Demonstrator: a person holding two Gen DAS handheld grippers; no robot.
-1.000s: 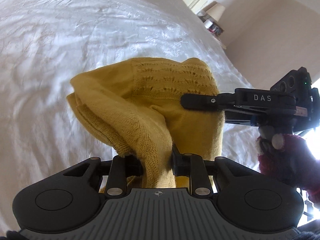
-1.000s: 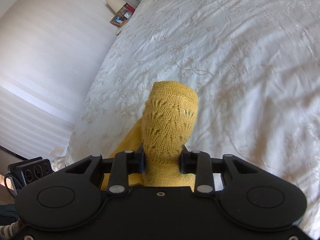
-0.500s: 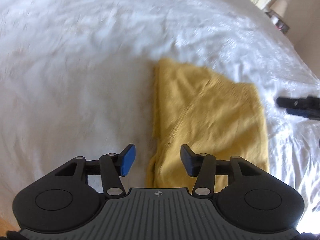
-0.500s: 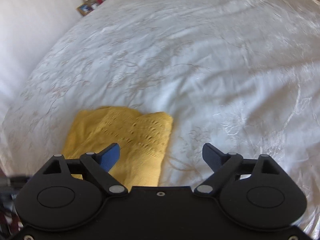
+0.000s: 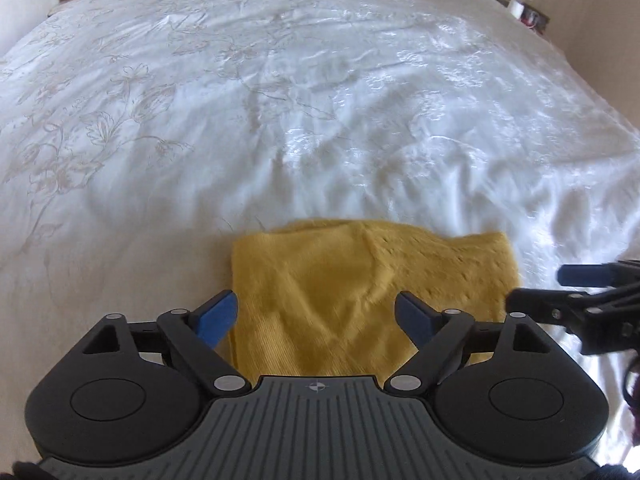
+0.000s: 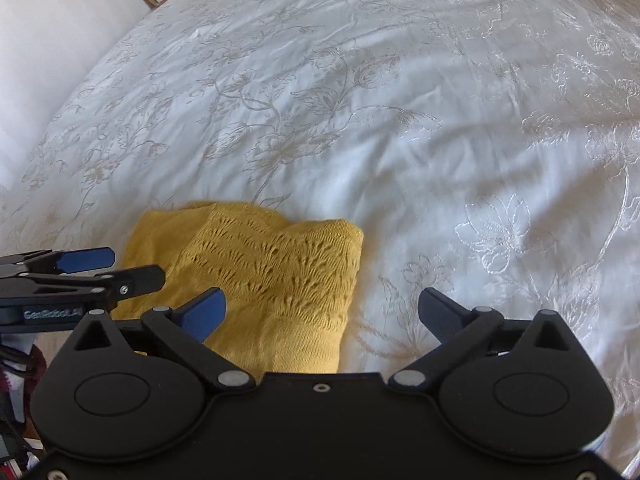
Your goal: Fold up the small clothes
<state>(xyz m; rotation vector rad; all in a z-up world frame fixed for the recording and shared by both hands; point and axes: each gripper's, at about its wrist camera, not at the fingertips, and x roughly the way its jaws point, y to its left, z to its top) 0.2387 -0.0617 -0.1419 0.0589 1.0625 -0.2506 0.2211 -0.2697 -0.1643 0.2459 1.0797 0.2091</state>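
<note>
1. Both tongs, left (image 5: 316, 318) and right (image 6: 322, 312), have let go since a second ago; jaws wide, holding nothing.
2. Yellow knit (image 5: 360, 296) lies folded beneath the left tongs, left of the right pair.
3. Fold looks done; next, likely smooth or refold.

Both wrist views look down close, sharing the yellow knit (image 5: 360, 292).

A folded yellow knit garment (image 5: 360, 300) is laid flat at 6 o'clock on the bed (image 5: 320, 100), which is covered in white floral-embroidered bedding.
</note>
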